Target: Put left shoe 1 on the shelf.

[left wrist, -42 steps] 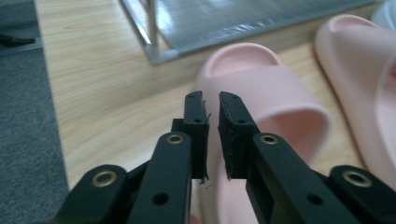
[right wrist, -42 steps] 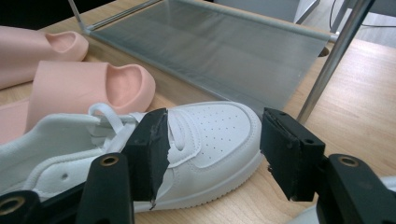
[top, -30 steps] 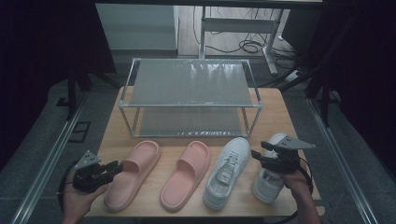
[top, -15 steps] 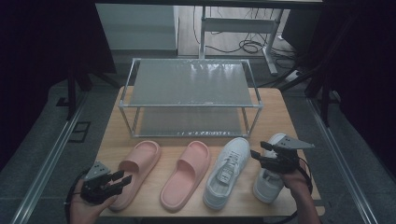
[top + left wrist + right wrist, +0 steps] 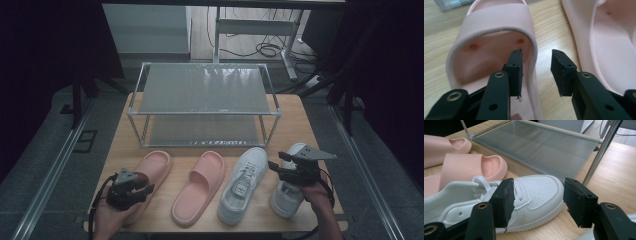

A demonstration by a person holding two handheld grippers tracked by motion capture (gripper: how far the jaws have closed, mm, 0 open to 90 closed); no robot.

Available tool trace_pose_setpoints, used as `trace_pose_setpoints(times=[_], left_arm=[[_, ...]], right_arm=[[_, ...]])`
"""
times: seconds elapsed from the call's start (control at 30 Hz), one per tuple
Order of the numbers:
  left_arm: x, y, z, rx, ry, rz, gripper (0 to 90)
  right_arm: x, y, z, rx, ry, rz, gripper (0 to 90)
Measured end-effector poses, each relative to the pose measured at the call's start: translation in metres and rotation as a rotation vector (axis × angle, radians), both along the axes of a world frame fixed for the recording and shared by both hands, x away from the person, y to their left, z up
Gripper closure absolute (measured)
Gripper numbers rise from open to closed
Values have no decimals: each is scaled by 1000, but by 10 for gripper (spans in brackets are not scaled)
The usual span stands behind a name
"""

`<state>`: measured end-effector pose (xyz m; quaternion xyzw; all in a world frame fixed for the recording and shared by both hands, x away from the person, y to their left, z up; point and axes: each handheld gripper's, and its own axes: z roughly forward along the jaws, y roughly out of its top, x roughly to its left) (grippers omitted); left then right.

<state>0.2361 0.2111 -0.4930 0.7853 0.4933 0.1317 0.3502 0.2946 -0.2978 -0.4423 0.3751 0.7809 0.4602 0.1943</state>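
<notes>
Pink slipper's point(image 5: 491, 35) side wall stands between left gripper's point(image 5: 536, 72) parted fingers point(image 5: 515, 70)

A lab: dark curtains point(image 5: 55, 60), floor cables point(image 5: 265, 49), wooden test table point(image 5: 310, 130).

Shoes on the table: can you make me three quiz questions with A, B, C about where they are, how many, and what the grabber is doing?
1. Where is the shoe rack?
A. behind the row of shoes
B. on top of the slippers
C. under the table

2. How many pink slippers are there?
A. one
B. two
C. four

3. How do the left gripper's jaws stand at the left slipper?
A. clamped on a white sneaker
B. apart, either side of the slipper's side wall
C. shut tight with nothing between

Answers:
1 A, the rack stands on the table beyond the toes.
2 B, two slippers lie side by side, the second next to two white sneakers.
3 B, one jaw is inside the slipper and one outside, with a gap.
</notes>
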Motion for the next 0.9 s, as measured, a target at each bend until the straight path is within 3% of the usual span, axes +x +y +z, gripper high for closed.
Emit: trace_pose_setpoints(times=[0.17, 0.4, 0.6, 0.9], left_arm=[[9, -8, -7, 40, 20, 14, 675], [11, -16, -11, 97, -7, 36, 817], [10, -18, -9, 103, -19, 58, 844], [9, -19, 7, 57, -49, 58, 844]], right_arm=[[1, -2, 0, 5, 3, -5, 424], [0, -1, 0, 6, 1, -4, 424], [1, -2, -1, 7, 10, -4, 424], [0, -3, 1, 23, 2, -7, 424]])
